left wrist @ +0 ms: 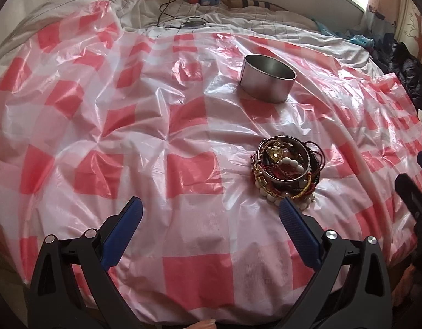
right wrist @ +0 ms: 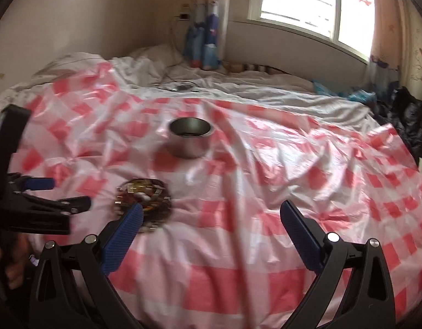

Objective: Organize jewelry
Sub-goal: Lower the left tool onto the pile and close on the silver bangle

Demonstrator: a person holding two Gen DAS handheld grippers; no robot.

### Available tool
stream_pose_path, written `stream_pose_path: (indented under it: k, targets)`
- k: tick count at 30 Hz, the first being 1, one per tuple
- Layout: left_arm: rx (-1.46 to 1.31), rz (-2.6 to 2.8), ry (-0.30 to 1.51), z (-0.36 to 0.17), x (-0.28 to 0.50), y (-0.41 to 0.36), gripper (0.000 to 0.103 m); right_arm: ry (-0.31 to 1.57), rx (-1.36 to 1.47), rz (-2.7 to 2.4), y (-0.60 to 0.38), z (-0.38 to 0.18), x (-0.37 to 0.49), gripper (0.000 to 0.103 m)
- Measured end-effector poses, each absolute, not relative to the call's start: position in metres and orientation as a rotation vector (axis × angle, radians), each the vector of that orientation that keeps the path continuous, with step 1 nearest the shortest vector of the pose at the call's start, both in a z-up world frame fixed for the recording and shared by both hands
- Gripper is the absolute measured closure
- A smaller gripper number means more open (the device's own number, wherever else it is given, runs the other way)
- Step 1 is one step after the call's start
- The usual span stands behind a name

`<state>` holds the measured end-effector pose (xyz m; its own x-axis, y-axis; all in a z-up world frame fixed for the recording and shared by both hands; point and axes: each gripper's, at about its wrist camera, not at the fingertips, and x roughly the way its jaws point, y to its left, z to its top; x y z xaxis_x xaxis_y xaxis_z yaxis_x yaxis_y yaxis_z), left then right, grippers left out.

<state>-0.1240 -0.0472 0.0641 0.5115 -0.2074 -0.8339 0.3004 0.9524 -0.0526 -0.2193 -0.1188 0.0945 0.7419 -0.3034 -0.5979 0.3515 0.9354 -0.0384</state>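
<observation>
A bed beneath a window (right wrist: 306, 2) carries a red-and-white checked plastic sheet (left wrist: 128, 137) over white bedding. A round metal tin (left wrist: 268, 81) stands upright on the sheet; its contents cannot be determined. The jewelry pile (left wrist: 286, 171) lies on the sheet near the tin; the left tool (left wrist: 211, 213) and right tool (right wrist: 211, 219) are spread wide, gripping nothing.

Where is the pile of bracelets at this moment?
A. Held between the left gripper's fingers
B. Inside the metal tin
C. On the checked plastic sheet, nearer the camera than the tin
C: the pile of bracelets lies on the checked plastic sheet, apart from the metal tin.
</observation>
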Motion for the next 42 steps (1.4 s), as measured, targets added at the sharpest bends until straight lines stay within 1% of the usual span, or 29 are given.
stream_pose_path:
  k: [3, 5, 8, 11, 14, 18, 20, 24, 25, 26, 27, 30, 32, 36, 37, 38, 40, 42]
  targets:
    - [0.121, -0.292, 1.031, 0.055, -0.118, -0.053, 0.007, 0.669, 0.162, -0.297, -0.128, 0.082, -0.213, 0.007]
    - [0.094, -0.310, 1.041, 0.054, -0.114, -0.053, 0.007, 0.717, 0.159, -0.268, -0.128, 0.070, -0.200, 0.007]
    - [0.071, -0.345, 1.024, 0.057, -0.112, -0.052, 0.007, 0.741, 0.152, -0.226, -0.123, 0.061, -0.182, 0.007]
    - [0.103, -0.390, 1.001, 0.059, -0.108, -0.055, 0.007, 0.756, 0.132, -0.205, -0.118, 0.058, -0.165, 0.007]
    - [0.133, -0.472, 0.969, 0.060, -0.099, -0.061, 0.008, 0.750, 0.101, -0.219, -0.117, 0.058, -0.159, 0.007]
    - [0.092, -0.638, 0.942, 0.060, -0.088, -0.069, 0.008, 0.726, 0.114, -0.274, -0.128, 0.055, -0.163, 0.007]
    - [0.052, -0.718, 0.945, 0.058, -0.083, -0.072, 0.008, 0.708, 0.153, -0.296, -0.138, 0.049, -0.169, 0.007]
    - [0.068, -0.759, 0.935, 0.053, -0.079, -0.080, 0.008, 0.707, 0.238, -0.308, -0.155, 0.032, -0.176, 0.007]
    - [0.063, -0.764, 0.931, 0.052, -0.079, -0.080, 0.012, 0.719, 0.260, -0.304, -0.158, 0.025, -0.176, 0.007]
    - [0.045, -0.777, 0.920, 0.052, -0.079, -0.078, 0.018, 0.732, 0.285, -0.299, -0.161, 0.020, -0.176, 0.007]
    - [0.029, -0.790, 0.919, 0.052, -0.078, -0.076, 0.020, 0.739, 0.305, -0.297, -0.164, 0.017, -0.175, 0.007]
    - [-0.021, -0.826, 0.944, 0.046, -0.075, -0.072, 0.032, 0.731, 0.317, -0.293, -0.165, 0.016, -0.176, 0.007]
    - [-0.023, -0.847, 0.961, 0.041, -0.076, -0.076, 0.046, 0.734, 0.312, -0.292, -0.165, 0.016, -0.175, 0.007]
    - [-0.008, -0.837, 0.966, 0.038, -0.077, -0.078, 0.054, 0.733, 0.311, -0.293, -0.164, 0.016, -0.175, 0.007]
    - [-0.009, -0.833, 0.966, 0.038, -0.077, -0.077, 0.058, 0.734, 0.312, -0.292, -0.164, 0.016, -0.175, 0.007]
    - [-0.015, -0.834, 0.964, 0.038, -0.076, -0.076, 0.060, 0.734, 0.309, -0.292, -0.164, 0.016, -0.175, 0.007]
    - [-0.034, -0.829, 0.968, 0.038, -0.074, -0.072, 0.061, 0.735, 0.309, -0.293, -0.164, 0.016, -0.175, 0.007]
    - [-0.024, -0.813, 0.969, 0.038, -0.072, -0.071, 0.067, 0.735, 0.307, -0.294, -0.164, 0.016, -0.175, 0.007]
